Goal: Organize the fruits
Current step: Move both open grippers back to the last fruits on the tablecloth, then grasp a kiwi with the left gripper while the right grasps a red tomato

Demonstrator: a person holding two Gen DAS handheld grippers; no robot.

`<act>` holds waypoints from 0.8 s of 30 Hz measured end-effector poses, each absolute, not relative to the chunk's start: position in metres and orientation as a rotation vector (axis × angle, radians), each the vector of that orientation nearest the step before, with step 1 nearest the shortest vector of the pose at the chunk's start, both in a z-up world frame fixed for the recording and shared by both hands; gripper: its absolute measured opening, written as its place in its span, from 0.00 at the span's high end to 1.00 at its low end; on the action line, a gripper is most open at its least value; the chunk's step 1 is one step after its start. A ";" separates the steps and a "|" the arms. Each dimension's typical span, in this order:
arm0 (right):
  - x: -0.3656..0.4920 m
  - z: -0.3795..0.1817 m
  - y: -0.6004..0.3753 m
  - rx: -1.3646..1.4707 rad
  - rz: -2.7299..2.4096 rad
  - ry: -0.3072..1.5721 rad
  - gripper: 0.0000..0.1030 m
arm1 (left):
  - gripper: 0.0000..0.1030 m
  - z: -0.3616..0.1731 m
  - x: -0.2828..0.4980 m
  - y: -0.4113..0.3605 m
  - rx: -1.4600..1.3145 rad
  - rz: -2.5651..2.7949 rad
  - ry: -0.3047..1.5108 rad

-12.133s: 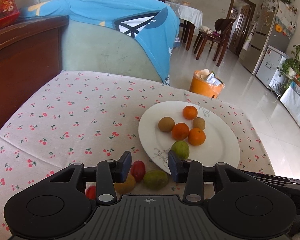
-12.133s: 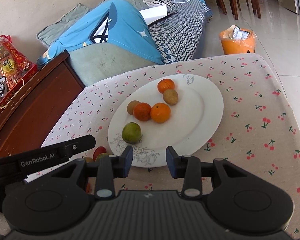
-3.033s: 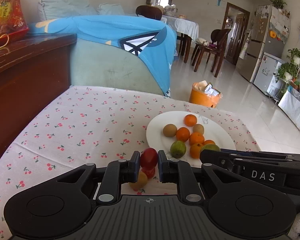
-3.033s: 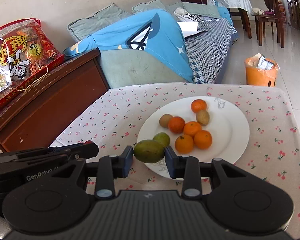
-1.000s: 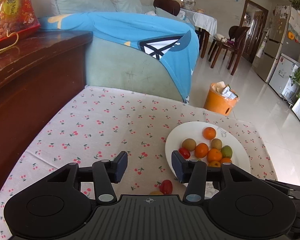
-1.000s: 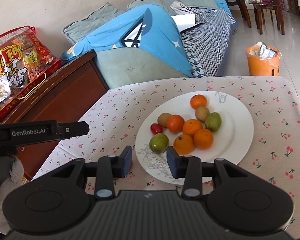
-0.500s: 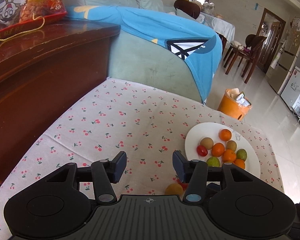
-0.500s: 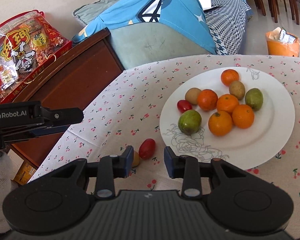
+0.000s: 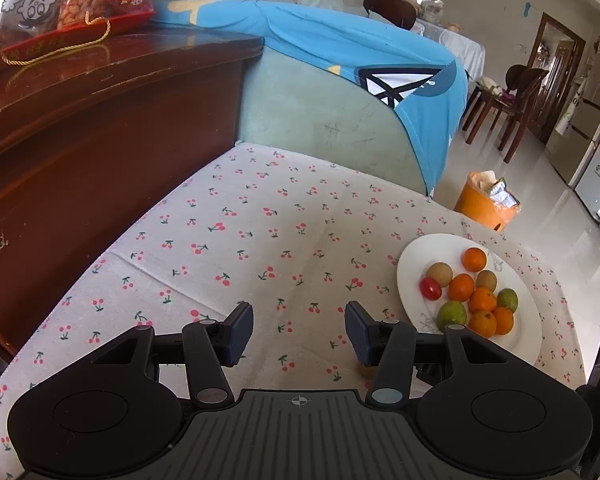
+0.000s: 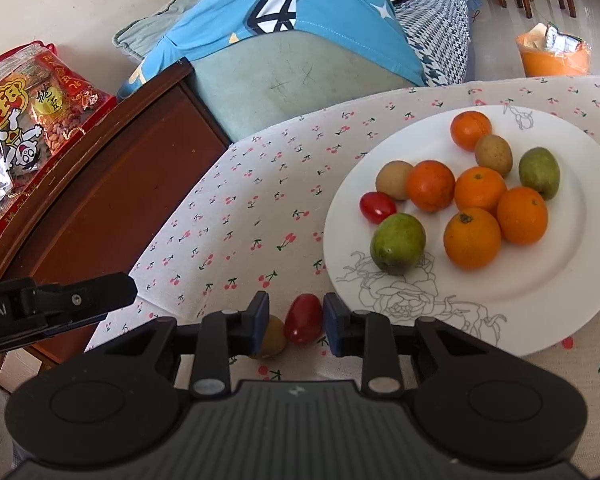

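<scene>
A white plate [image 10: 560, 280] on the cherry-print tablecloth holds several oranges, two green fruits, two brown kiwis and a red tomato [image 10: 377, 207]. A second red tomato [image 10: 303, 318] lies on the cloth just left of the plate, with a yellow-brown fruit [image 10: 274, 340] touching it. My right gripper [image 10: 296, 320] is low over them, its jaws closing around this tomato and the pads not quite touching it. My left gripper [image 9: 299, 330] stands open over bare cloth left of the plate [image 9: 520, 344], with nothing between its fingers.
A dark wooden cabinet [image 9: 100, 120] with a red snack bag [image 10: 24, 120] borders the table on the left. A sofa with a blue cover [image 9: 340, 100] stands behind the table. An orange bin [image 9: 486, 204] sits on the floor beyond.
My right gripper has come down and forward to the loose red tomato, and its jaws have narrowed around it. My left gripper has drifted left, away from the plate, still open.
</scene>
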State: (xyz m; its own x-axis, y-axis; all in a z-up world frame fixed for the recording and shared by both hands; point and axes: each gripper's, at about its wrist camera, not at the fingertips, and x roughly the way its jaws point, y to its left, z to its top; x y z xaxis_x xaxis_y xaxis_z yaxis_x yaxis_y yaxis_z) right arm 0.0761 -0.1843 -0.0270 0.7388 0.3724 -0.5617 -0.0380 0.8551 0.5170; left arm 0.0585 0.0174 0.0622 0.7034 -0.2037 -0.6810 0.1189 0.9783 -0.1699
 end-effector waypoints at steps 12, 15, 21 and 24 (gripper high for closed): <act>0.068 -0.026 -0.187 0.458 0.208 0.724 0.81 | 0.52 0.058 0.057 0.018 -0.123 -0.187 0.783; 0.066 -0.026 -0.184 0.412 0.216 0.725 0.79 | 0.52 0.059 0.057 0.021 -0.125 -0.184 0.780; 0.065 -0.025 -0.172 0.314 0.231 0.708 0.78 | 0.52 0.057 0.059 0.024 -0.131 -0.173 0.788; 0.062 -0.024 -0.164 0.222 0.239 0.697 0.78 | 0.52 0.054 0.060 0.021 -0.131 -0.189 0.799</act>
State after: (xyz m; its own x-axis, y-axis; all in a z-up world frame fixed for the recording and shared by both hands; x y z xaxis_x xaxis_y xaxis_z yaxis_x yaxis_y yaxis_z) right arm 0.0620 -0.1635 -0.0244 0.7416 0.2893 -0.6053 -0.1423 0.9495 0.2796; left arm 0.0598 0.0205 0.0542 0.6823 -0.2171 -0.6981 0.1181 0.9751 -0.1878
